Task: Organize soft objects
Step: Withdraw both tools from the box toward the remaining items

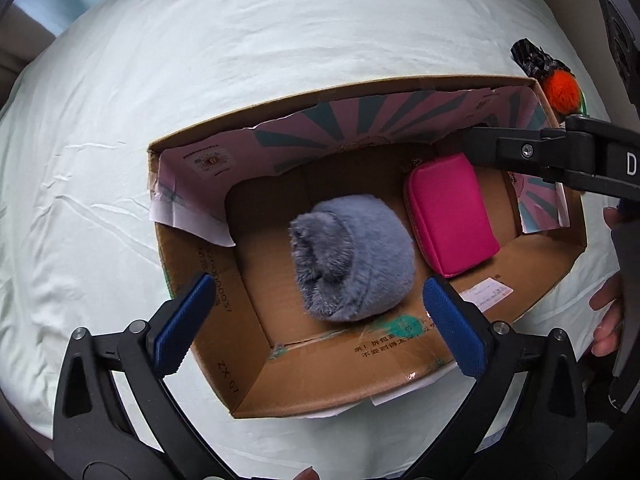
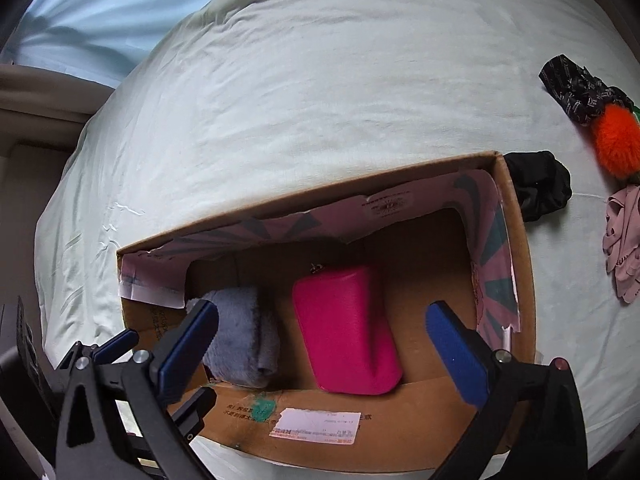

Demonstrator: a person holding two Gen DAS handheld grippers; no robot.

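bed sheet; box holds pouch.

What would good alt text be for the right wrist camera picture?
An open cardboard box on a pale bedsheet holds a pink pouch and a grey plush item, seen between the blue pads of the open right hand-held gripper. Outside the box, to the right, lie a black cloth, an orange pom-pom and a pink garment.
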